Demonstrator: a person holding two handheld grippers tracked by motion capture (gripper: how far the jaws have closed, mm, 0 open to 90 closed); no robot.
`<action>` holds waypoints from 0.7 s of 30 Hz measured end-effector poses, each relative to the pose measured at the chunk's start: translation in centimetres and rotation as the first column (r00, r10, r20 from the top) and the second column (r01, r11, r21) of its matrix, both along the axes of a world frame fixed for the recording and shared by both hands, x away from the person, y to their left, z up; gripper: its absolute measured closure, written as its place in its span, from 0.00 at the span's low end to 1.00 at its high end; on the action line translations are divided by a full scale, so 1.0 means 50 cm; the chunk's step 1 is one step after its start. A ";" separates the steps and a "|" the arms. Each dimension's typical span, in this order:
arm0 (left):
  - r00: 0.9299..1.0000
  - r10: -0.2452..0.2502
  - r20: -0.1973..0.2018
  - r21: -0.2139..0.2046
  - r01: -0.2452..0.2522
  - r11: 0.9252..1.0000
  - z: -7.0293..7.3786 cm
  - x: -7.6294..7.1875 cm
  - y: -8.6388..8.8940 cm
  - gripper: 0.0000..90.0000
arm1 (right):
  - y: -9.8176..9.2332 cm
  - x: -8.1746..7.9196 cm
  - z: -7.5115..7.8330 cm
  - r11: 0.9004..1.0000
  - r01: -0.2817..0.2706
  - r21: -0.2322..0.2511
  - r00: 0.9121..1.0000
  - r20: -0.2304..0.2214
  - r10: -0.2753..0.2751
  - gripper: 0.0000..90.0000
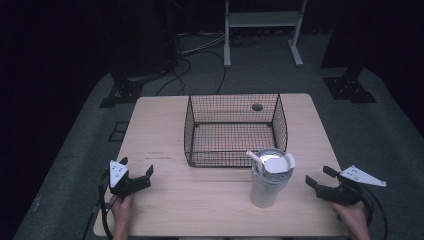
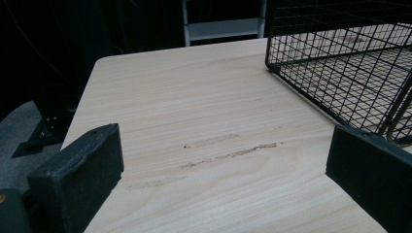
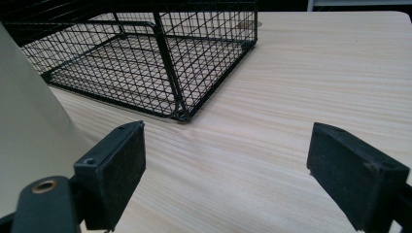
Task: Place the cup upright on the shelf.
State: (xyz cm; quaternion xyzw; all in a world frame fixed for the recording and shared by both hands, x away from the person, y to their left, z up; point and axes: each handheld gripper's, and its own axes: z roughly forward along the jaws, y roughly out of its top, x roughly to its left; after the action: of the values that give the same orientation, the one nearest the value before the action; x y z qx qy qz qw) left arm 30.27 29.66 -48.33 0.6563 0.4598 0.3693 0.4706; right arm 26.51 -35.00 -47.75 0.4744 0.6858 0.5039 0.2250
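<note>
With both the left gripper (image 1: 137, 179) and right gripper (image 1: 320, 176) released and empty, the right one should approach the tumbler (image 1: 268, 178), upright on the desk (image 1: 200, 200) just before the wire basket (image 1: 233, 131), squarely at mid-body, clear of its lid.

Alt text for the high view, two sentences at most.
A white lidded tumbler stands on a wooden table just in front of an empty black wire basket. Two hand-held claws rest open either side: the left claw, the right claw nearer the tumbler.
</note>
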 end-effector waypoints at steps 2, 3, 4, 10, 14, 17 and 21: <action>1.000 0.002 -0.003 -0.007 -0.002 1.000 0.000 0.000 0.001 0.00 | 0.002 -0.002 0.001 1.000 -0.002 0.000 1.000 0.003 0.002 0.15; 1.000 0.002 -0.004 -0.009 -0.002 1.000 0.000 0.000 0.001 0.00 | 0.004 -0.004 0.002 1.000 -0.007 -0.006 1.000 0.004 0.007 0.15; 1.000 0.002 -0.004 -0.006 -0.002 1.000 0.000 0.000 0.001 0.00 | 0.006 -0.005 0.003 1.000 -0.011 -0.008 1.000 0.007 0.011 0.15; 1.000 -0.005 0.004 0.005 0.005 1.000 0.000 -0.002 -0.001 0.00 | 0.020 -0.018 0.019 0.998 -0.058 0.010 0.998 0.027 0.058 0.15; 1.000 -0.005 0.006 0.002 0.005 1.000 0.000 -0.003 -0.001 0.00 | 0.031 -0.028 0.033 0.996 -0.086 -0.009 0.996 0.038 0.086 0.15; 1.000 -0.005 0.007 0.001 0.005 1.000 0.000 -0.003 -0.001 0.00 | 0.035 -0.032 0.038 0.994 -0.106 0.001 0.994 0.041 0.105 0.15; 1.000 -0.005 0.002 -0.004 0.005 1.000 0.000 -0.002 0.001 0.00 | 0.046 -0.039 0.046 0.991 -0.133 -0.007 0.990 0.045 0.133 0.15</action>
State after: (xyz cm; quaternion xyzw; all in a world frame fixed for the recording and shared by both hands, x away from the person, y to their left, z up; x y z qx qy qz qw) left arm 30.20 29.72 -48.31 0.6563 0.4583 0.3678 0.4732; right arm 24.58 -32.70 -45.47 0.4156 0.7115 0.5272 0.2075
